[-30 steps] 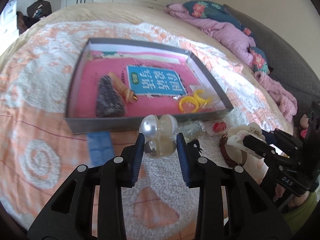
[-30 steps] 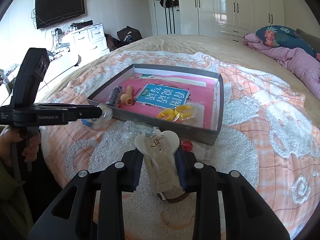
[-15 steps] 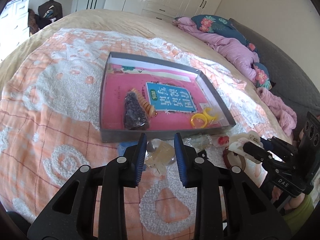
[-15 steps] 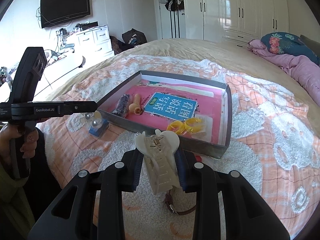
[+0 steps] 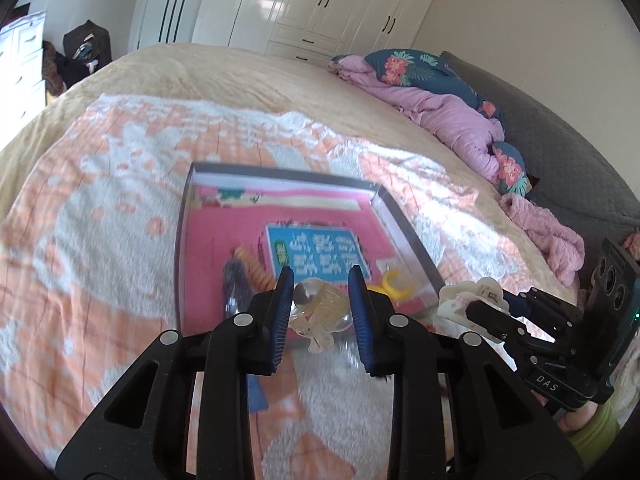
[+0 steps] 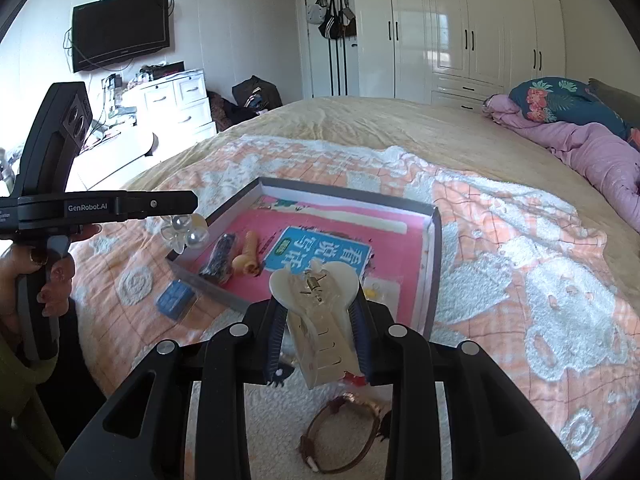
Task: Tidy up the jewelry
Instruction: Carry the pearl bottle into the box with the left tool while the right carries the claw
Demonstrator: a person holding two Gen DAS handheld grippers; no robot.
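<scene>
Bed [image 6: 400, 132]: carries an orange-and-white blanket [image 6: 520, 248], the working area.
Box [image 6: 435, 248]: shallow, grey-walled, pink-lined; evidently the collecting place, already holding several hair pieces.
Right hand-held gripper [image 6: 318, 328]: clamped on a cream claw clip [image 6: 320, 320], raised near the box's front wall, apparently for placing.
Left hand-held gripper [image 5: 320, 312]: closed on a clear pearl-studded clip [image 5: 320, 312], above the box's near corner.
Watch [image 6: 344, 432]: brown-strapped, lying loose on the blanket, unsorted.

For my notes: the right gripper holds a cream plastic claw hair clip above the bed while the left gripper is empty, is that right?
Not quite: the left gripper is not empty; it holds a clear pearl-bead hair clip, as the left wrist view shows. The right gripper does hold the cream plastic claw hair clip above the bed.
</scene>
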